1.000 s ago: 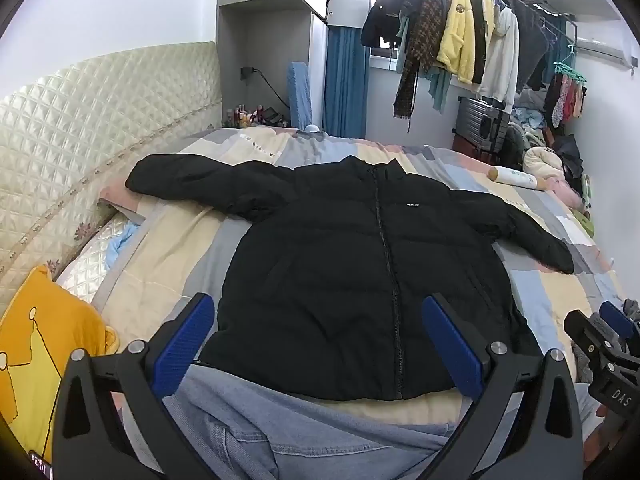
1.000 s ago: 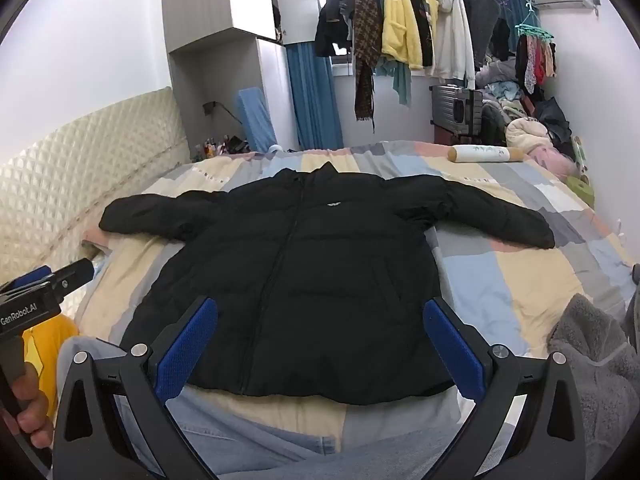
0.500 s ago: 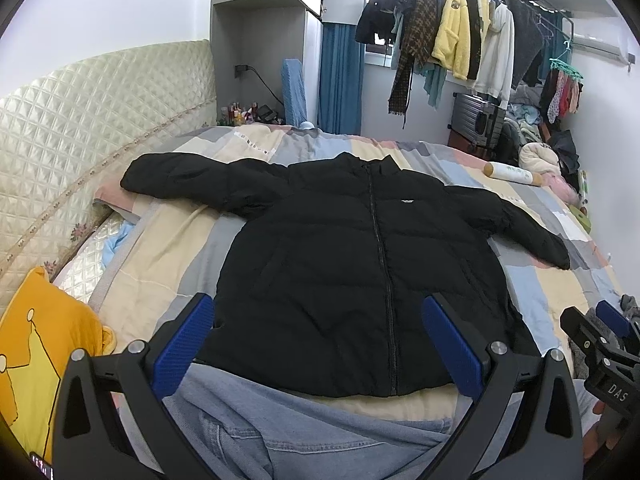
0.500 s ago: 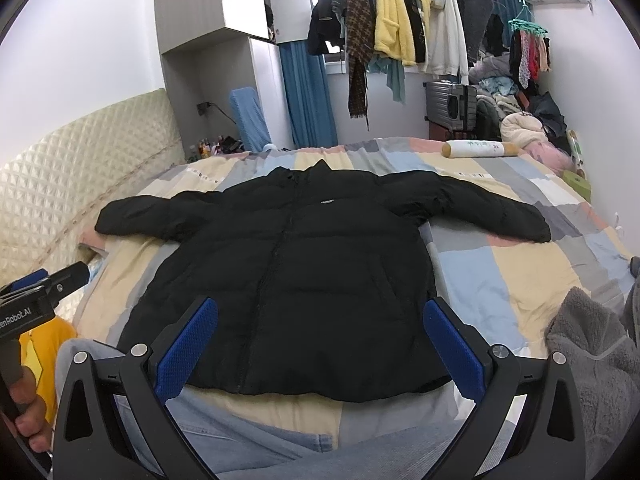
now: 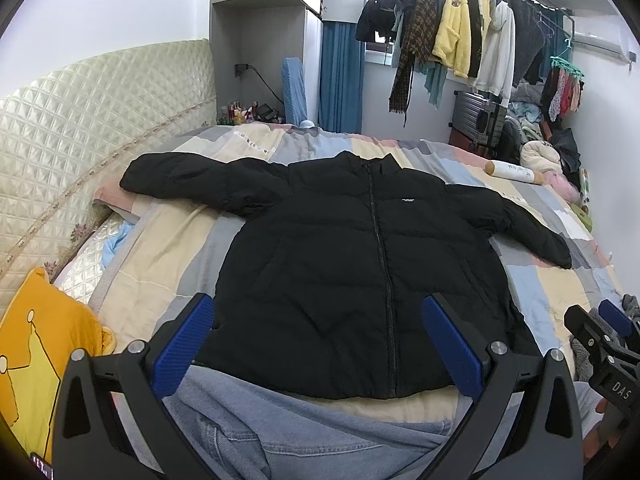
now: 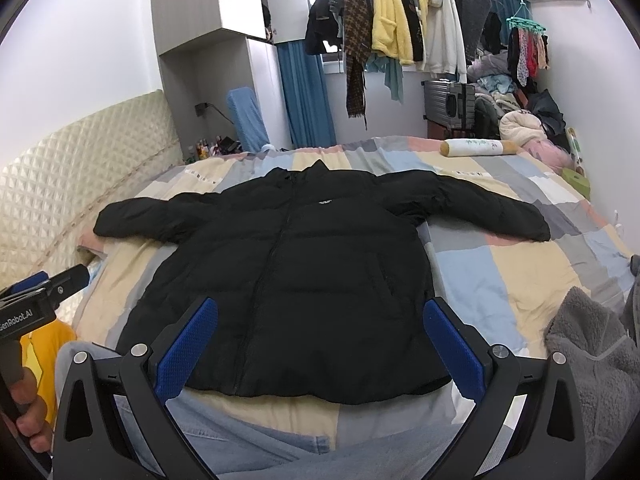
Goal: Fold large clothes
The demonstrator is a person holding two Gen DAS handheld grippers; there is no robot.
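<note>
A large black puffer jacket (image 5: 352,264) lies flat, front up and zipped, on the bed, with both sleeves spread out to the sides; it also shows in the right wrist view (image 6: 296,272). My left gripper (image 5: 320,344) is open and empty, held above the jacket's hem. My right gripper (image 6: 320,344) is open and empty too, above the hem. Each gripper shows at the edge of the other's view.
The bed has a patchwork quilt (image 5: 540,296) and a padded cream headboard (image 5: 80,120) on the left. A yellow pillow (image 5: 36,344) lies near left, grey fleece (image 6: 592,360) near right, a roll pillow (image 6: 476,147) far right. Clothes hang on a rack (image 5: 460,40) behind. Blue jeans (image 5: 320,440) fill the foreground.
Both views have tilted down slightly and drifted a little; the jacket has not moved and both grippers stay open.
</note>
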